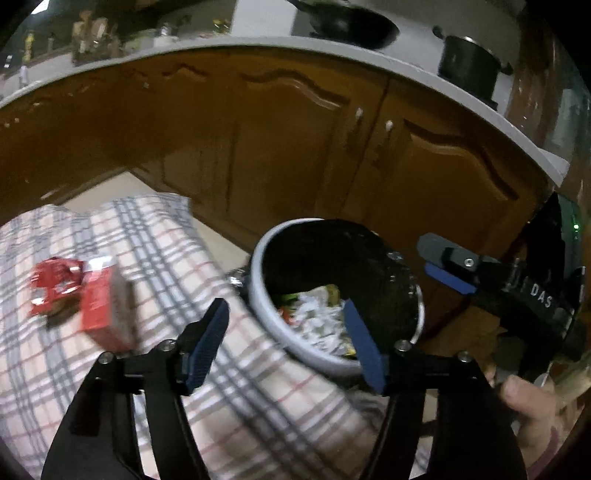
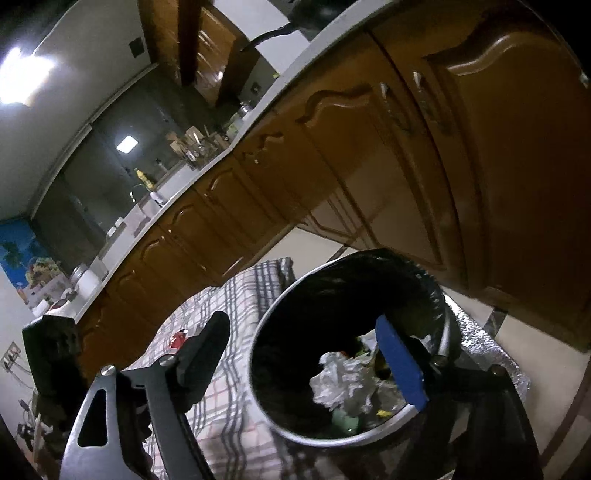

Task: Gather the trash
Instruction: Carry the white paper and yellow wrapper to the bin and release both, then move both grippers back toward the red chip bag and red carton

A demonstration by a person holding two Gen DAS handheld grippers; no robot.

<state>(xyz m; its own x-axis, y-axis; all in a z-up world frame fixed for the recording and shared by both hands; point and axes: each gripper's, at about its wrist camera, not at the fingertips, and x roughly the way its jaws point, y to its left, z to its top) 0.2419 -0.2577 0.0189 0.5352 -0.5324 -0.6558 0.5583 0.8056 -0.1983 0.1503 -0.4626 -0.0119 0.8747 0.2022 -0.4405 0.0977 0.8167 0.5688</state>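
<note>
A white trash bin (image 1: 258,295) with a black liner stands beside a plaid cloth (image 1: 155,258); it holds crumpled paper and wrappers (image 1: 317,317). A red carton (image 1: 101,302) and a crumpled red wrapper (image 1: 53,280) lie on the cloth at the left. My left gripper (image 1: 286,321) is open and empty, low over the cloth at the bin's near rim. My right gripper (image 2: 310,343) is open and empty above the bin (image 2: 266,332), with crumpled paper (image 2: 340,384) below it. The right gripper also shows in the left wrist view (image 1: 450,266) over the bin's right side.
Brown wooden cabinet doors (image 1: 295,140) run behind the bin under a grey countertop (image 1: 221,44). A black pot (image 1: 469,66) and a dark pan (image 1: 347,26) stand on the counter. A silvery mat (image 2: 480,332) lies on the pale floor right of the bin.
</note>
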